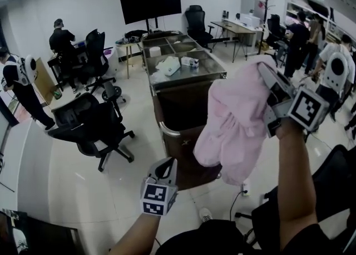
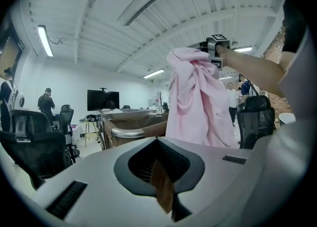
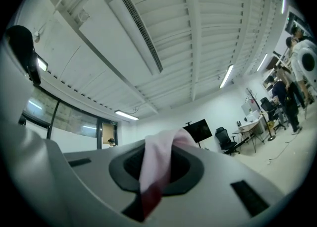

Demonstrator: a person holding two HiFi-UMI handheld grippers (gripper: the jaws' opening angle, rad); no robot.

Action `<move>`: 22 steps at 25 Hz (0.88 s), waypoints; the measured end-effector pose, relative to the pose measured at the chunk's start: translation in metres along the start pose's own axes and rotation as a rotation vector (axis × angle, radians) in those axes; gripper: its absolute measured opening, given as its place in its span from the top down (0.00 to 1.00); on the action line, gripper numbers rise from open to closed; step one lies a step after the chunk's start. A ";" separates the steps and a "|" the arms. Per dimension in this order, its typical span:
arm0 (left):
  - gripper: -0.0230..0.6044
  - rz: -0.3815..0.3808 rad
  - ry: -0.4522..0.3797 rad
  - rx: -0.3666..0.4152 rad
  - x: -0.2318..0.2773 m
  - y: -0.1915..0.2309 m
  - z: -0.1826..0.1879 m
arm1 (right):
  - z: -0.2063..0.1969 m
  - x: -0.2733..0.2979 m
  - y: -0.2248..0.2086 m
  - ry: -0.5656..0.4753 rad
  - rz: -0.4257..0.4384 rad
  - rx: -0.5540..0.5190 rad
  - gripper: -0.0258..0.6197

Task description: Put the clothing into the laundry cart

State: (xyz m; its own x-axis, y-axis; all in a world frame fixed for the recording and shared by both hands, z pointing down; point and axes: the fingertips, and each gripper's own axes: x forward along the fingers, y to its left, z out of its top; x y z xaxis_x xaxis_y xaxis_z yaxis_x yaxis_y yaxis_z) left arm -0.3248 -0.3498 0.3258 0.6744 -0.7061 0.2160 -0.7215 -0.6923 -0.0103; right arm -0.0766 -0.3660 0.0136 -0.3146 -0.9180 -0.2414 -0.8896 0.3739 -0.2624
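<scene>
A pink garment hangs from my right gripper, which is raised at the right of the head view and shut on the garment's top. The right gripper view shows a fold of that pink garment pinched between the jaws. The cloth hangs over the near right corner of the brown laundry cart, just past its metal handle rail. My left gripper is low in front of the cart with its jaws together and nothing in them. From the left gripper view, the pink garment hangs beside the cart's rail.
The long cart has steel-rimmed compartments holding white items. Black office chairs stand to the left and another at the lower right. A cable and socket lie on the floor. People stand at the desks far left and right; a TV is at the back.
</scene>
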 end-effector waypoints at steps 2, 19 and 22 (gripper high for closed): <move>0.97 0.026 0.000 -0.005 0.007 0.010 0.002 | -0.008 0.023 -0.008 0.020 0.012 0.001 0.89; 0.97 0.253 -0.015 -0.059 0.086 0.081 0.067 | -0.169 0.211 -0.116 0.342 0.113 0.081 0.89; 0.97 0.267 -0.014 -0.056 0.093 0.082 0.076 | -0.206 0.224 -0.131 0.435 0.119 0.069 0.89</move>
State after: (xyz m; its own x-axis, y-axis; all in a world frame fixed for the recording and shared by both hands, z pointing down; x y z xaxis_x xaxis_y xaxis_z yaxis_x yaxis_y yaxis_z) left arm -0.3092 -0.4834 0.2711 0.4604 -0.8650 0.1996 -0.8816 -0.4718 -0.0109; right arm -0.0985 -0.6476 0.1861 -0.5359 -0.8330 0.1374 -0.8196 0.4742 -0.3216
